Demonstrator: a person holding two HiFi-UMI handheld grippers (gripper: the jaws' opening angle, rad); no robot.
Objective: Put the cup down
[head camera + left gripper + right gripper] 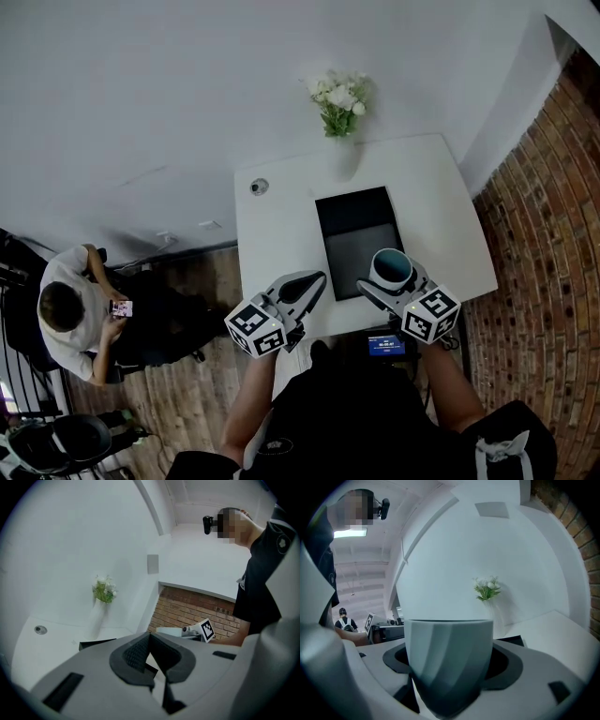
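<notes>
A white rectangular surface (281, 220) stands against a plain white wall, with a red brick wall (544, 272) along its right side. A flat, dark rectangular mat (352, 234) lies on the middle of the surface and reaches its near edge. At the far edge, a slim white vase of white flowers with green leaves (339, 117) stands upright, and a small round metal fitting (260, 187) sits in the far left corner. The right tool (392, 284) pinches a pale grey faceted cup with a teal interior (391, 269) from the near side. The cup is upright with its mouth facing up, at the near right corner of the dark mat. The right gripper view shows the cup's ribbed wall seated between the two dark pads, which press on either side of it. No view shows whether the cup's base touches the surface. The left tool (306, 285) is at the near edge of the surface, just left of the mat and well apart from the cup. Its two jaws are pressed together at their tips with nothing between them, as the left gripper view shows. Just near of the surface, between the person's arms, is a small device with a blue screen (385, 346). On the wooden floor at the far left, a seated person in a white top (66, 314) looks down at a phone.
</notes>
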